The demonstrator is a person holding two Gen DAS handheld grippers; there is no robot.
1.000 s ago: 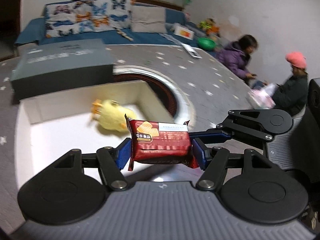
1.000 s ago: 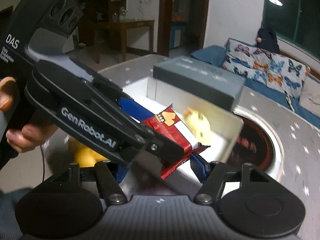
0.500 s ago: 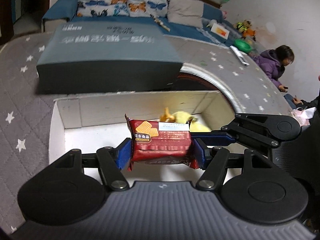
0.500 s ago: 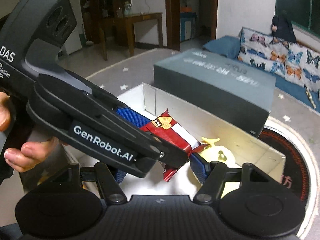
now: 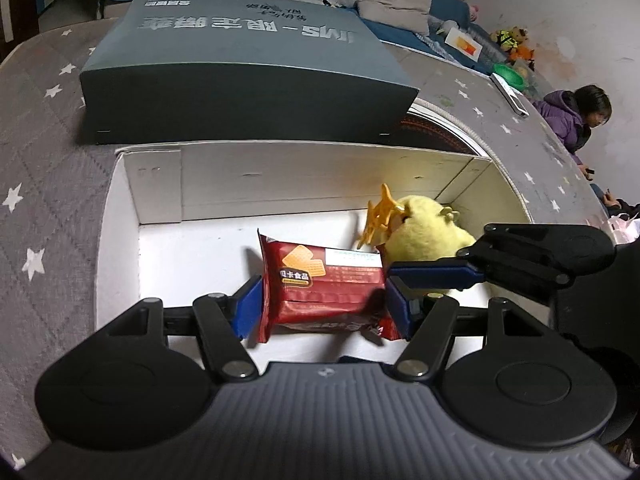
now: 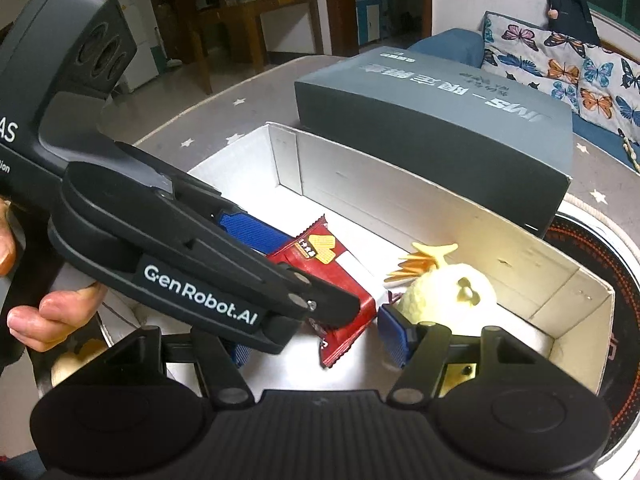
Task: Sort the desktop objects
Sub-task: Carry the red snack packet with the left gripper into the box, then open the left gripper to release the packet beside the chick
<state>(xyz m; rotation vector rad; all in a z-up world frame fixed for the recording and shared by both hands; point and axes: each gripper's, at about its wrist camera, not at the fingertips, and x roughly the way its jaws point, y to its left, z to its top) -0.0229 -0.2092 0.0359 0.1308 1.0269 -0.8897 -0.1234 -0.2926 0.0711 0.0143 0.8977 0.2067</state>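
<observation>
Two blue fingers (image 5: 251,305) of the left gripper (image 5: 324,304) clamp a red snack packet (image 5: 326,288) over the white box (image 5: 160,184). Inside the box, a yellow plush chick (image 5: 428,236) lies beside the packet. Right gripper (image 6: 320,344) fingers stand apart, empty.

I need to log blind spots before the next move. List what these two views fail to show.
- Snack packet: in the right wrist view the left gripper covers its lower half.
- Whether the packet touches the white box floor: hidden in both views.
- Yellow chick toy: its base is behind the right gripper.
- Yellow thing at lower left, right wrist view: mostly hidden, unidentifiable.
- Gray box lettering: too blurred to read.
</observation>
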